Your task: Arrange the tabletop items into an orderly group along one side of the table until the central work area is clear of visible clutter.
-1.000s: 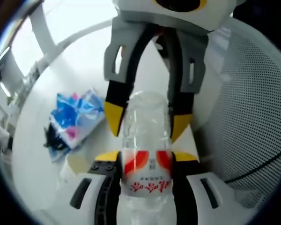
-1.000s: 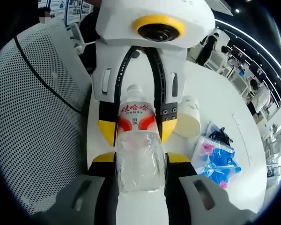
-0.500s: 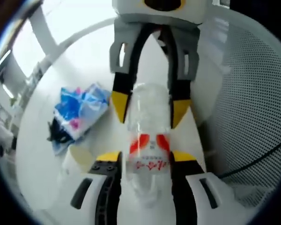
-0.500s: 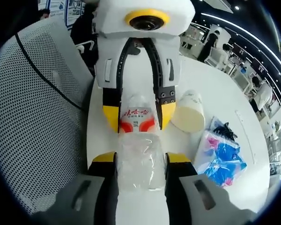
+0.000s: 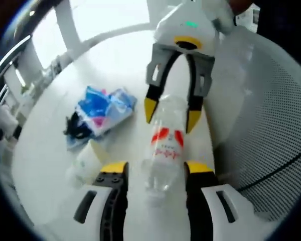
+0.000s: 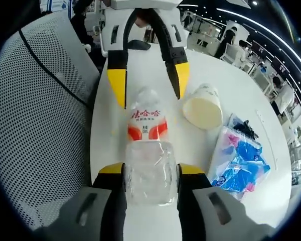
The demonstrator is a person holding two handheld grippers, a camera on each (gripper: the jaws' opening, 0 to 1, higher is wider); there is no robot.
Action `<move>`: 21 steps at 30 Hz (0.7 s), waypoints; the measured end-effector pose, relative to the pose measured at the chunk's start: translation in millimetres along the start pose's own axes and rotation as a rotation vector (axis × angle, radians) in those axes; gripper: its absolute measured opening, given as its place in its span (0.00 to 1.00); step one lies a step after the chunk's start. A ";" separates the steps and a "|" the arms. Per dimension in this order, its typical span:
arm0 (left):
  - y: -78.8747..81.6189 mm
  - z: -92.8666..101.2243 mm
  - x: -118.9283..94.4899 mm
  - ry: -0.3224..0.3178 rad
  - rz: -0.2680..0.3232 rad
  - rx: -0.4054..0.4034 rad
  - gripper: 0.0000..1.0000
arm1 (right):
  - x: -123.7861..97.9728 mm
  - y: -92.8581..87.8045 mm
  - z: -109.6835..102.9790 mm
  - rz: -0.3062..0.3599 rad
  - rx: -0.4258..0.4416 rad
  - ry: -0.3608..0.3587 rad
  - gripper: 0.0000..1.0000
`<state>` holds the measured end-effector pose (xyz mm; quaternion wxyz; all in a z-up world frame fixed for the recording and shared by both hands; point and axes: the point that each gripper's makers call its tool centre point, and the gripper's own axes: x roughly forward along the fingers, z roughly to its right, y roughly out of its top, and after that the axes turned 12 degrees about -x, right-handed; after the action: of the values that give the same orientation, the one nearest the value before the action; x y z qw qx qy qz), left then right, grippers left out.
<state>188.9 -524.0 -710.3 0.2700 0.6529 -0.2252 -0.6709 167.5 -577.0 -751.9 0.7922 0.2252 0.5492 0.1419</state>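
1. A clear plastic bottle with a red-and-white label is seen lying on its side on the white table; red Chinese characters are printed on the label's white band, with a line of smaller print beneath that is too fine to be read.
2. In the right gripper view, the bottle's base end is clamped between the yellow-tipped jaws of the right gripper — the pads are pressed against both flanks.
3. In the left gripper view, the same bottle is shown from its cap end; the left gripper has its jaws spread to either side of that end, and a gap is visible between pad and plastic, so nothing is held by it.
4. The left gripper is also seen in the right gripper view, beyond the bottle, with its yellow tips on either side of the cap end.
5. A cream paper cup is lying on its side just beside the bottle.
6. A crumpled blue, white and pink plastic packet is lying near the cup — something small and black is tucked against its far edge, and it cannot be identified.
7. A white perforated mesh panel is standing along the table edge next to the bottle.
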 end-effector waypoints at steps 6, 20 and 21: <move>12.6 -3.4 -17.6 0.036 0.132 -0.145 0.52 | 4.4 -6.8 -3.6 -0.018 0.012 0.031 0.38; 1.7 -10.9 -49.3 0.121 0.231 -0.299 0.64 | 7.5 -18.0 -8.2 -0.098 -0.064 0.065 0.45; 1.2 -10.5 -50.2 0.123 0.234 -0.302 0.65 | 7.6 -13.8 -11.0 -0.078 -0.052 0.070 0.47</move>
<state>199.6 -491.3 -672.1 0.4543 0.6139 -0.1794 -0.6201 159.6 -583.1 -768.4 0.7828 0.1781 0.5812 0.1330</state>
